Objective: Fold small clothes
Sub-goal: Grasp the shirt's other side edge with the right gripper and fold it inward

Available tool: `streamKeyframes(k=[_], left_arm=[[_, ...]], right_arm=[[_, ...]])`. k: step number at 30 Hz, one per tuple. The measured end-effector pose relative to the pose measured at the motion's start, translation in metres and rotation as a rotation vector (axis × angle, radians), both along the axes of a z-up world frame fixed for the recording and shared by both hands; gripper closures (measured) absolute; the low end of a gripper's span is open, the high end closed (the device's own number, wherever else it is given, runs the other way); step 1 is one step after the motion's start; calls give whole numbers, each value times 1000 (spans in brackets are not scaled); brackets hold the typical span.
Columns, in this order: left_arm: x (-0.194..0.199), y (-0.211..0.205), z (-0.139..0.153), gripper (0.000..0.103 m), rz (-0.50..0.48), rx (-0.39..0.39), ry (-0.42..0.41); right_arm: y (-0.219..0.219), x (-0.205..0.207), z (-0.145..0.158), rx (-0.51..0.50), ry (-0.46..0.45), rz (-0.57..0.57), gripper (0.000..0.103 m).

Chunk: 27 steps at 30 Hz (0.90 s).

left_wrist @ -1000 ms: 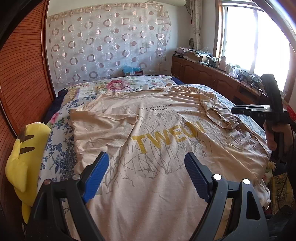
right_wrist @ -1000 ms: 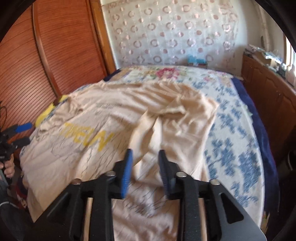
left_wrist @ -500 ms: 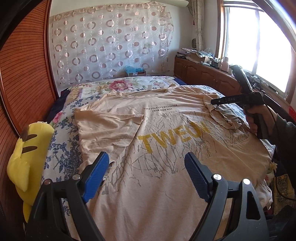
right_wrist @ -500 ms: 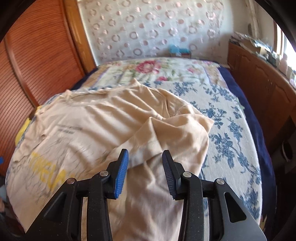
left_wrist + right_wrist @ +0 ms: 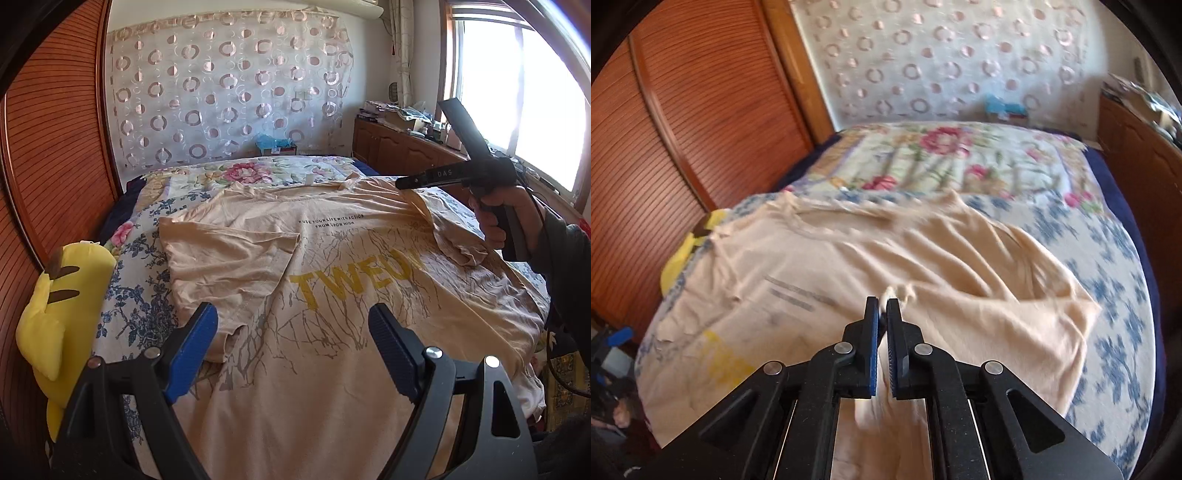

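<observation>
A beige T-shirt (image 5: 332,280) lies spread over the flowered bed cover (image 5: 140,306), its yellow printed letters facing up. The left gripper (image 5: 291,343) hangs over the near part of the shirt with its jaws wide apart, and nothing is between the blue pads (image 5: 192,347); the cloth lies below them and I cannot tell that they touch it. Beyond its left jaw one sleeve is already folded inward on the chest of the shirt. The right gripper (image 5: 882,314) has its jaws closed on a small bunch of the shirt cloth, which shows just in front of the fingertips, near the shoulder part on that side. In the left wrist view this gripper is held by a hand (image 5: 506,218) far beyond the right jaw, and the other sleeve lies wrinkled on the shirt just below it. A yellow plush toy (image 5: 62,295) sits at the edge of the bed, outside the left jaw, against the wooden slatted door (image 5: 48,155). The right wrist view is a little blurred.
</observation>
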<state>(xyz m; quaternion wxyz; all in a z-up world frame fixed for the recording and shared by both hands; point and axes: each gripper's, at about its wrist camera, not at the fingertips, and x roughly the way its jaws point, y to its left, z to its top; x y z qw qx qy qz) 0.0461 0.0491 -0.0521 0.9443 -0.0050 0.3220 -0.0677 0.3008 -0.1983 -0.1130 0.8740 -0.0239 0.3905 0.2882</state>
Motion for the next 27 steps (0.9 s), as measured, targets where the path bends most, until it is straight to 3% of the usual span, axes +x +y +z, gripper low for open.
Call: streamKeyframes(k=[1, 2, 4, 13, 19, 27], left_arm=[[1, 1, 0, 19, 0, 2, -2], [3, 1, 1, 19, 1, 4, -3], [6, 5, 2, 19, 4, 2, -5], [25, 21, 1, 19, 43, 6, -7], [37, 33, -1, 19, 69, 25, -2], [71, 54, -7, 19, 99, 48, 27]], right_arm=[[6, 1, 2, -4, -3, 7, 90], [10, 0, 5, -12, -9, 17, 72], [14, -2, 10, -32, -38, 6, 58], [-41, -4, 6, -145, -98, -125, 55], [-87, -1, -12, -150, -66, -207, 46], [-115, 13, -33, -162, -13, -252, 45]])
